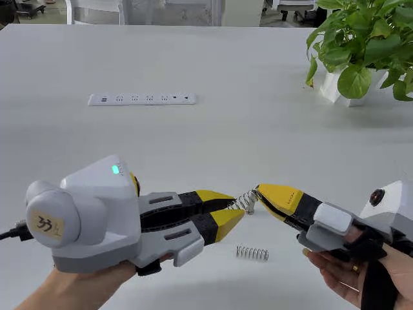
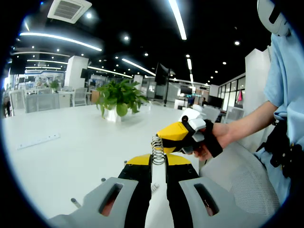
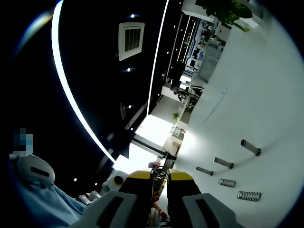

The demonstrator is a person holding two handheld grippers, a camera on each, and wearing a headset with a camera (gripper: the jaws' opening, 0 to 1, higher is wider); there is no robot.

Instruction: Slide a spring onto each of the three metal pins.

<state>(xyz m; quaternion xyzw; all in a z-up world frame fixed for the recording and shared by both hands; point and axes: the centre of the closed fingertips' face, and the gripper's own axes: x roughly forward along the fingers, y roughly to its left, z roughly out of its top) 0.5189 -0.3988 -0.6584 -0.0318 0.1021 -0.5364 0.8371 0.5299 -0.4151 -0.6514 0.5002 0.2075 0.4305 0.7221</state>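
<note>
Right gripper is pinching one end of a spring, up in the air above the table. Left gripper has its jaws around the other end, with a small gap, and I cannot tell if it is squeezing. Three pins lie in a row on the table. Two more springs lie near them.

The left hand-held gripper and right hand-held gripper have grey shells and black, yellow-tipped jaws. The left bears a green light, "33" sticker and black cable. Light-blue short sleeve; finger ring.
</note>
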